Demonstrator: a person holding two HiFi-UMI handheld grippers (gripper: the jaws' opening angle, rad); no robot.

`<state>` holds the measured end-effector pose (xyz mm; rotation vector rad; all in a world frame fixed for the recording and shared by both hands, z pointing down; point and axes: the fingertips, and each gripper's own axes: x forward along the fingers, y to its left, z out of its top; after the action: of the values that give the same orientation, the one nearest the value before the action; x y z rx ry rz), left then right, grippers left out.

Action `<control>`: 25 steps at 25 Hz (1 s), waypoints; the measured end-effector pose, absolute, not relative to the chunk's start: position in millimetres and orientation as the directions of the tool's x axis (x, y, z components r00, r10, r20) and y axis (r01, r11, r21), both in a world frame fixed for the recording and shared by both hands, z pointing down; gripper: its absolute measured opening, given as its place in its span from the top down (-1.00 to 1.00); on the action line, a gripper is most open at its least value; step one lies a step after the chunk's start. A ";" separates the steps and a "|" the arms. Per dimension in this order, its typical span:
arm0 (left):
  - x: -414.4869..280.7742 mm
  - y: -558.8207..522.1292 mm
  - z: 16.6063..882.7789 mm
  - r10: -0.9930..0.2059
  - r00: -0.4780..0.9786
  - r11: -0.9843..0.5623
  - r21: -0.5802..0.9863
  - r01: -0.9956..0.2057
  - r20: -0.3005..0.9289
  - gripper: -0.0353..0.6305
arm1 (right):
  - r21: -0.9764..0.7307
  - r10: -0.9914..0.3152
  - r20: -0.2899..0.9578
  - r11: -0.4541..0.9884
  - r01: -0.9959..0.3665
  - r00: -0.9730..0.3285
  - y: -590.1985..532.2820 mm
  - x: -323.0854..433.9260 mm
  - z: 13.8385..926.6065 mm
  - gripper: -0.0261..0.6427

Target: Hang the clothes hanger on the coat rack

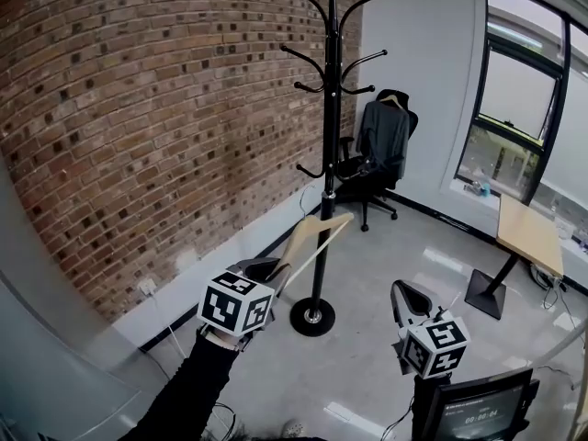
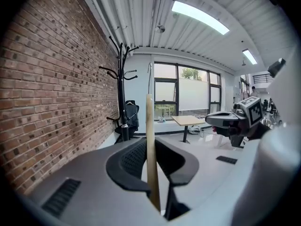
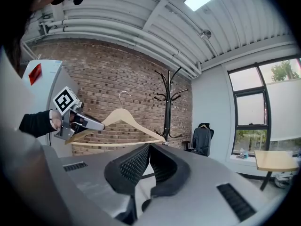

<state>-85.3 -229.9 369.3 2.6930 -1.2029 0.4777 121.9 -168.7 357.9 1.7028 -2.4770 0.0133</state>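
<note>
The wooden clothes hanger [image 3: 123,118] is in the air, clamped at one end by the left gripper [image 3: 83,123] and well short of any peg on the coat rack [image 1: 329,108]. In the right gripper view its wire hook [image 3: 123,97] stands upright and free above the neck, with the two shoulder arms sloping down to a straight bottom bar. In the left gripper view the hanger shows edge-on as a thin pale strip, with both ribbed pads pressed against its sides at a narrow opening. It looks stiff and light, so it should carry without sagging. The wood seems smooth, though, and a hold this far from the middle leaves the long free end able to swing or pivot between the pads. A hold nearer the neck would likely steady the hook better when it is guided over a peg. The right gripper [image 3: 149,166] is low and off to the side of the left, its jaws drawn together at the tips with nothing between them. The rack is a black pole on a round base [image 1: 313,317] with curved pegs at several heights, standing close to the brick wall [image 1: 138,127]. Beyond it an office chair [image 1: 377,168] with a dark jacket over its back stands near the window [image 1: 519,108], and a light wooden desk [image 1: 525,228] is to the right.
</note>
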 end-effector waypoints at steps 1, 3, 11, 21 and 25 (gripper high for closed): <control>-85.7 -240.8 367.1 -0.693 0.633 -0.672 0.009 -0.740 0.345 0.72 | 0.067 -0.931 0.115 0.354 -0.933 -0.346 -179.7 120.1 355.8 0.89; -86.6 -261.0 362.0 -0.684 0.648 -0.684 0.012 -0.729 0.334 0.72 | 0.067 -0.935 0.111 0.346 -0.936 -0.337 -199.4 116.2 353.1 0.89; -84.3 -315.6 344.8 -0.660 0.679 -0.719 -0.008 -0.695 0.322 0.72 | 0.048 -0.952 0.092 0.297 -0.954 -0.291 -243.8 117.1 349.1 0.89; -61.8 -358.9 329.0 -0.638 0.697 -0.745 -0.032 -0.667 0.327 0.72 | 0.063 -0.956 0.091 0.285 -0.957 -0.279 -277.8 128.7 343.2 0.89; -55.7 -380.9 325.5 -0.645 0.697 -0.740 -0.026 -0.672 0.313 0.72 | 0.056 -0.943 0.096 0.326 -0.944 -0.320 -301.4 126.0 350.5 0.89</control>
<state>-55.7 -380.9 325.5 2.8103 -1.0930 0.4654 126.0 -301.4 350.5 1.7620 -2.4657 0.0163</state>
